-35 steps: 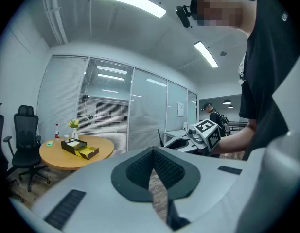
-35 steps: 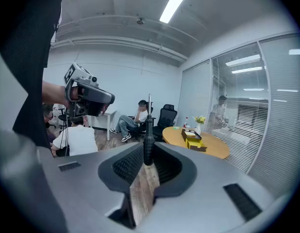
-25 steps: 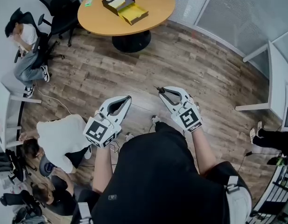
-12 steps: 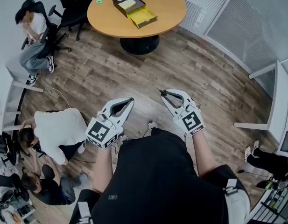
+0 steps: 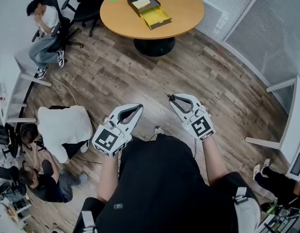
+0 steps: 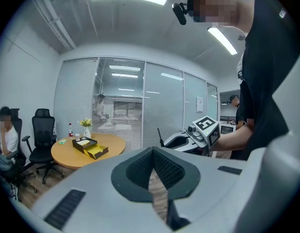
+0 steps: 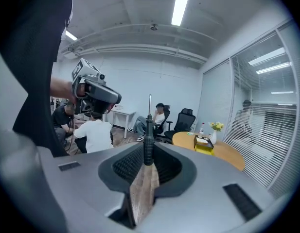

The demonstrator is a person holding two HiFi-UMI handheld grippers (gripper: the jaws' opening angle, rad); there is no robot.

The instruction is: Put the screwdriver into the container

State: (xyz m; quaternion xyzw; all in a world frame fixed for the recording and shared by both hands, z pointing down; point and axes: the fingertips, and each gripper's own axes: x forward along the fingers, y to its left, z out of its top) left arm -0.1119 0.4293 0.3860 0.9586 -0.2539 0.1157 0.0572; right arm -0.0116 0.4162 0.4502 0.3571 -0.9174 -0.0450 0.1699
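My right gripper is shut on a black-handled screwdriver, whose thin shaft sticks out past the fingertips. In the right gripper view the handle stands upright between the pads of my right gripper. My left gripper is shut with nothing in it, and its pads meet at the tip. I hold both in the air above a wooden floor. The container, a black and yellow open box, sits far ahead on a round wooden table. The same container shows in the left gripper view.
A person in a white top crouches on the floor at my left, with another person beside. Someone sits on an office chair near the table. White desks stand at the right and a glass partition runs behind the table.
The head view has shifted: the table and container now sit further right in it and the people at the left have slid too. Both grippers keep their pose, screwdriver still held.
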